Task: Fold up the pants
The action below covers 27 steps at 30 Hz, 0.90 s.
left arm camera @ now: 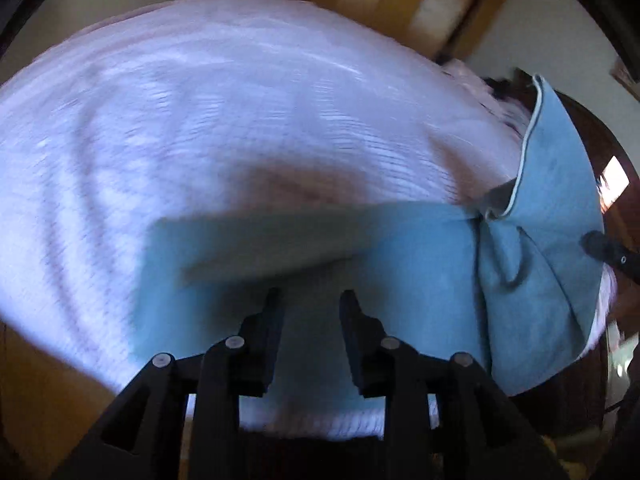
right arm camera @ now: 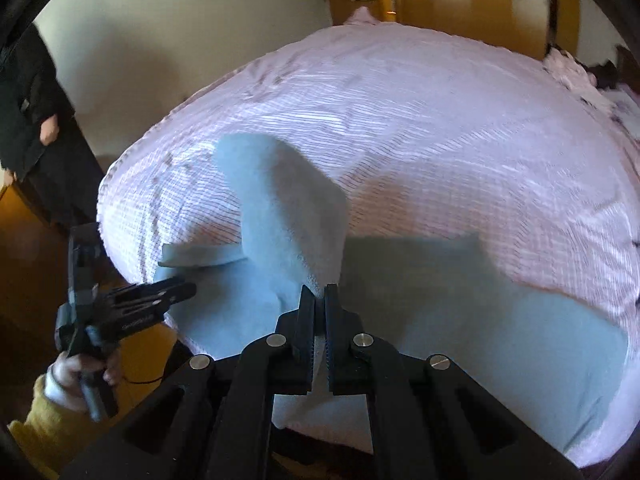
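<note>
Left wrist view: we count one pair of light-blue pants (left arm camera: 400, 248) on one striped bedspread (left arm camera: 200, 120); left gripper (left arm camera: 310, 300) parted, gripping nothing.
Right wrist view: we see right gripper (right arm camera: 319, 294) clamped on pants cloth, lifted.

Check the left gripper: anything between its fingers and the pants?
Nothing visible. The left gripper hangs open right over the blue pants on the bed, no cloth pinched between its fingers, nothing else in the gap. The right gripper is shut on a lifted fold of the pants, off to the side.
</note>
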{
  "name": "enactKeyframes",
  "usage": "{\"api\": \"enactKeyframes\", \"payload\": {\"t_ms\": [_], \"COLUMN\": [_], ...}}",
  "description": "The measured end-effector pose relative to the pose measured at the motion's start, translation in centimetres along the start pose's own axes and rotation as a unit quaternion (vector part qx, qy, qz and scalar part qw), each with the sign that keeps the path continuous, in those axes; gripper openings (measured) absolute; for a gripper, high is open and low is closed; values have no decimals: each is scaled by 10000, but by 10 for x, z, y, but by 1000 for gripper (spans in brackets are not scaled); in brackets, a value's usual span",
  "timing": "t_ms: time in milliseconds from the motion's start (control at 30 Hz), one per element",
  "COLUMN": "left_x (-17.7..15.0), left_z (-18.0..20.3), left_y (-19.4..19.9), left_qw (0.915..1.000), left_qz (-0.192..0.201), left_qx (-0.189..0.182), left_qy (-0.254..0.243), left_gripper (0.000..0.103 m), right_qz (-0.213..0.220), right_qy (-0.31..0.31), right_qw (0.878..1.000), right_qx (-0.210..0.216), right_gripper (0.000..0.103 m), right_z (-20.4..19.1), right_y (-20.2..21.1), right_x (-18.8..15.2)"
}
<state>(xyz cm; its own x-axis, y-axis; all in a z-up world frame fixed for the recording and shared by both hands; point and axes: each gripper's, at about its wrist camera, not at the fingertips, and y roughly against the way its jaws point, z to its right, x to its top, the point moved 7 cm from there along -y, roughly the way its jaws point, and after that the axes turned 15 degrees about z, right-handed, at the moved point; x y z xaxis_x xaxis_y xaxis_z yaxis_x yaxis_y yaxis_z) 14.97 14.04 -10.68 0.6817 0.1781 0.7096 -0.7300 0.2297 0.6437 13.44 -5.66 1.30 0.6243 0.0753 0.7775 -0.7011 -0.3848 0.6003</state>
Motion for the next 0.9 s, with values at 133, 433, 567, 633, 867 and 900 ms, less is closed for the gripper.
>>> {"api": "enactKeyframes", "payload": {"t_ms": [133,433,567,633,867,900], "left_x": [35,92,71,56,26,24], "left_z": [6,-29,-38,-38,-30,-26], "left_y": [-22,-9,19,32,50,48], "left_qw": [9970,9914,9923,9927,9923,9924], "left_qz": [390,992,961,937,1033,1018], "left_qx": [330,759,755,749,457,349], "left_qy": [-585,-396,-207,-91,499,596], "left_gripper": [30,29,29,29,31,32], "right_qz": [59,68,-134,-400,-931,-1008], "right_qy": [-52,-39,74,62,576,428], "right_qw": [9999,9975,9948,9930,9940,9940], "right_qx": [83,709,1004,1107,7,-35], "right_gripper": [0,0,0,0,5,5], "right_z": [4,-30,-54,-62,-32,-22], "right_y": [11,-3,-28,-46,-92,-95], "right_x": [1,7,1,-8,-38,-43]}}
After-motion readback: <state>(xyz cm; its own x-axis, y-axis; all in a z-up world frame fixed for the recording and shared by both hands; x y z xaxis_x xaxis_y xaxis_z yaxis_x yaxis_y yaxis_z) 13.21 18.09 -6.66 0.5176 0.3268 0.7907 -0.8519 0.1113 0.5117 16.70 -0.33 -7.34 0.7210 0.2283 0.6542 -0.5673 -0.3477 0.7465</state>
